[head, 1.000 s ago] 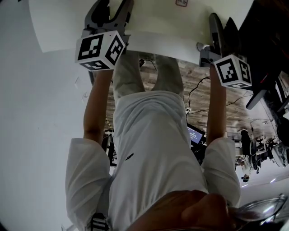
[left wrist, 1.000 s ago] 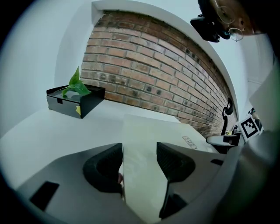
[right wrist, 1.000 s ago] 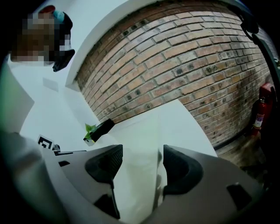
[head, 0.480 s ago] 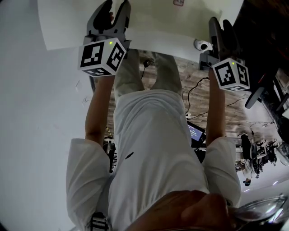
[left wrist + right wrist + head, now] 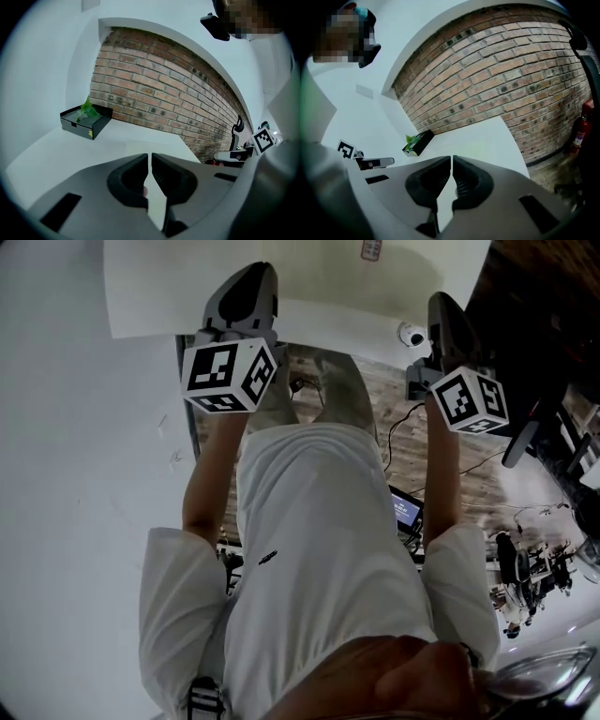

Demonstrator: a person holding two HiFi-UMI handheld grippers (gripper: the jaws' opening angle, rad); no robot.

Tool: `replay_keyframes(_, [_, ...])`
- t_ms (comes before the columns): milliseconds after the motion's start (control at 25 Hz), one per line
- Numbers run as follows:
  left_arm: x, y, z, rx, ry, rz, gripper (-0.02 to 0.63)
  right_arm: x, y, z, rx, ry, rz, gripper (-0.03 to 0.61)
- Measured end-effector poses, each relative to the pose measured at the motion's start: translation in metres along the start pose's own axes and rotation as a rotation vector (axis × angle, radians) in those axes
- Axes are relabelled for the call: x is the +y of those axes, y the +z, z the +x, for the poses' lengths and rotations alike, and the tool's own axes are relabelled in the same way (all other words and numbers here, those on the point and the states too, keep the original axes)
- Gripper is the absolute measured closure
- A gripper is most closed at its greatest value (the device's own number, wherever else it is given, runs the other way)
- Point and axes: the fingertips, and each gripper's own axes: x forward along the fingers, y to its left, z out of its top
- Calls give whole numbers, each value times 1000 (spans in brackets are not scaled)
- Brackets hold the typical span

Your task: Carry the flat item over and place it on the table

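2 claws have just been closing, and now they're clamped! The left gripper (image 5: pixel 246 282) and right gripper (image 5: pixel 442 310) each pinch the near edge of the flat white board (image 5: pixel 319 273), top centre of the head view. White table (image 5: pixel 47 157) ahead.

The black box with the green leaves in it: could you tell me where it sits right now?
In the left gripper view the black box sits at left on the white tabletop, near the brick wall.
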Motion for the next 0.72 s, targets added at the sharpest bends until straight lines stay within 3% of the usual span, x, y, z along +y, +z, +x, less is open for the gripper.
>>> replay_keyframes(720, [-32,63,-94,-87,-25,-33,586,89,52,-59,-36,77,-110,538])
